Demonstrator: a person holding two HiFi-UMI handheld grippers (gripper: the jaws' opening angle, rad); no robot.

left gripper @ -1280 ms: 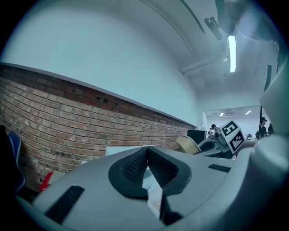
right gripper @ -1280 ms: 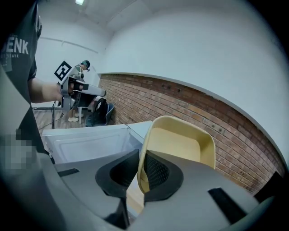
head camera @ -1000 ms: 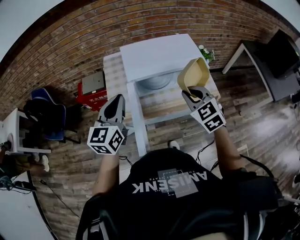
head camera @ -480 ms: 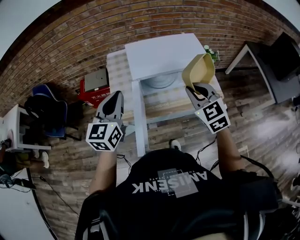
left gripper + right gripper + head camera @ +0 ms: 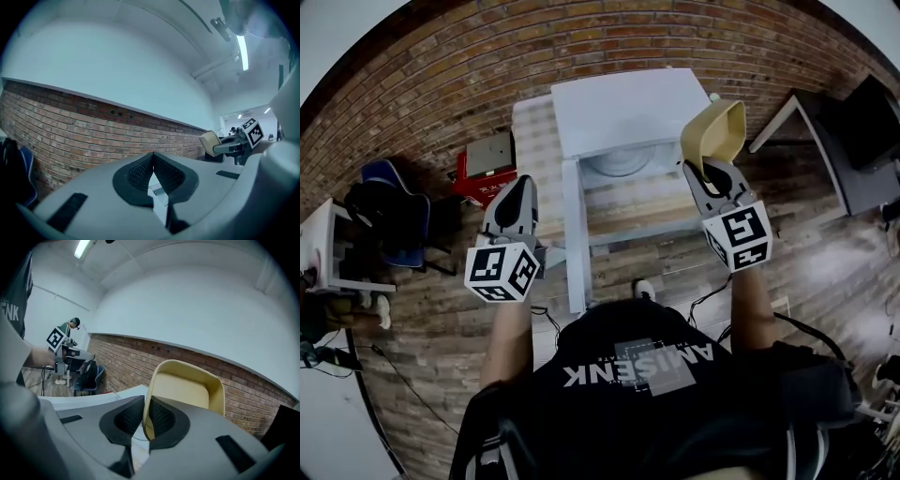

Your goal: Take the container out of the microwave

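My right gripper (image 5: 143, 405) is nearly closed, its two dark pads pinching one thin side wall of the pale yellow container (image 5: 187, 389), one pad inside the rim and one outside. That is all I have of it: the container hangs off the jaw tips, tipped well over on its side, with its open mouth turned away from me toward the brick wall (image 5: 441, 84). It is out of the microwave (image 5: 623, 108) and in the air, up by the white box's right front corner, above the wooden table (image 5: 642, 214). My left gripper (image 5: 153, 158) has its tips together on nothing and hovers to the left of the open door (image 5: 573, 234), touching nothing I can see. The weak point, I judge, is that one-sided pinch: the wall is thin and smooth, so a quick swing could let the container pivot between the pads or slide out. I cannot see whether anything is inside; tilted like this, it would spill. I could also clip the microwave's corner if I move carelessly.
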